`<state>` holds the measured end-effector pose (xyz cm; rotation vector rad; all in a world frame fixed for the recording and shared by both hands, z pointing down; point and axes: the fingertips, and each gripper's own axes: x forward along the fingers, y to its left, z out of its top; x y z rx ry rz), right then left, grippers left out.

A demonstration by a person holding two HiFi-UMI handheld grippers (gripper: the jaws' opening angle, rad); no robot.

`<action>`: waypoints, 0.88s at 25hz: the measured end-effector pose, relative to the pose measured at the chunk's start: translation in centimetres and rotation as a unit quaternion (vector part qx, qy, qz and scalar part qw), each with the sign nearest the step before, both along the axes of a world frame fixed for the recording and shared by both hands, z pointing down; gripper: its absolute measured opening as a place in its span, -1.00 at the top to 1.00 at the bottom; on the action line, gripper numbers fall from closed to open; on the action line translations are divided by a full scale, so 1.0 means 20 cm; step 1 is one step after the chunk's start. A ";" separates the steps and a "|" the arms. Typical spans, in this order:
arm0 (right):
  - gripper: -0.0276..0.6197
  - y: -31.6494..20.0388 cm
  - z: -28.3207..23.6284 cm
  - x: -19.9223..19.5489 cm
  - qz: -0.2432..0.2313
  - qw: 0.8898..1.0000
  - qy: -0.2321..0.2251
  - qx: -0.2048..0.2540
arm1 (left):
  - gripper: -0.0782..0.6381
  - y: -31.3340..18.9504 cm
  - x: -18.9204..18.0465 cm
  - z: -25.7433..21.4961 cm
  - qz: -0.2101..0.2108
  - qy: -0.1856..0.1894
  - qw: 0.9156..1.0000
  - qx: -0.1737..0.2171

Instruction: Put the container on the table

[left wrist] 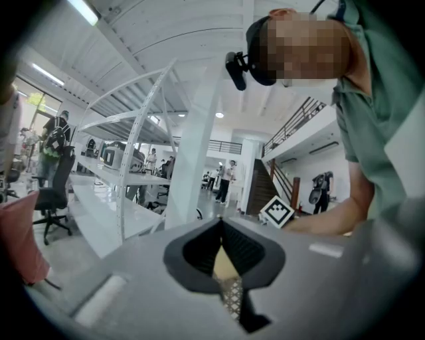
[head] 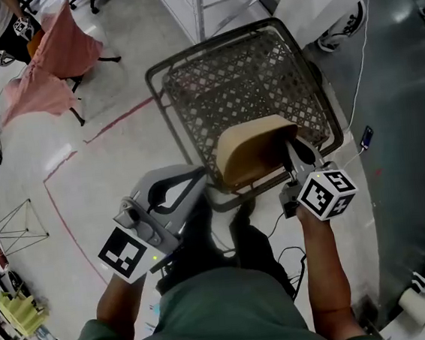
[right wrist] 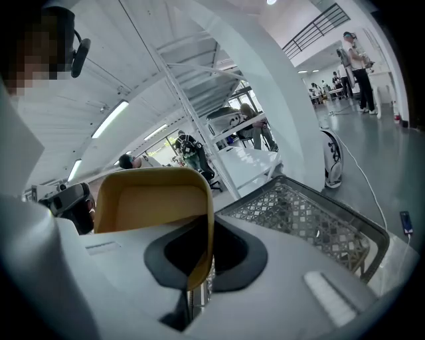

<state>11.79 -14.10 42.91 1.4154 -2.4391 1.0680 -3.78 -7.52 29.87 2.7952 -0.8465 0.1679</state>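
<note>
Clamping container (head: 252, 154) wall in right gripper (head: 295, 153) jaws, opening tipped toward person, left gripper (head: 198, 179) jaws closed

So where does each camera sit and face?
Head view: on the person's head, facing steeply down at the mesh basket; shows forearms, left gripper, right gripper.
Left gripper view: on that gripper, facing white shelving past shut jaws; shows their torso.
Right gripper view: on that gripper, jaws shut on the yellow container; shows their head.
Shared by head and right gripper views: container, basket.
</note>
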 end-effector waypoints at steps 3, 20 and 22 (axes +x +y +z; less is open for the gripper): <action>0.89 0.00 0.03 0.00 0.001 1.000 0.000 -0.005 | 0.77 0.00 -0.01 0.02 -0.002 -0.001 1.000 -0.004; 0.89 -0.06 0.25 -0.04 0.009 0.999 -0.006 -0.051 | 0.77 -0.11 0.03 0.18 0.014 -0.009 0.999 -0.042; 0.89 -0.07 0.27 -0.03 0.011 0.998 -0.009 -0.055 | 0.77 -0.11 0.05 0.20 0.019 -0.008 0.999 -0.046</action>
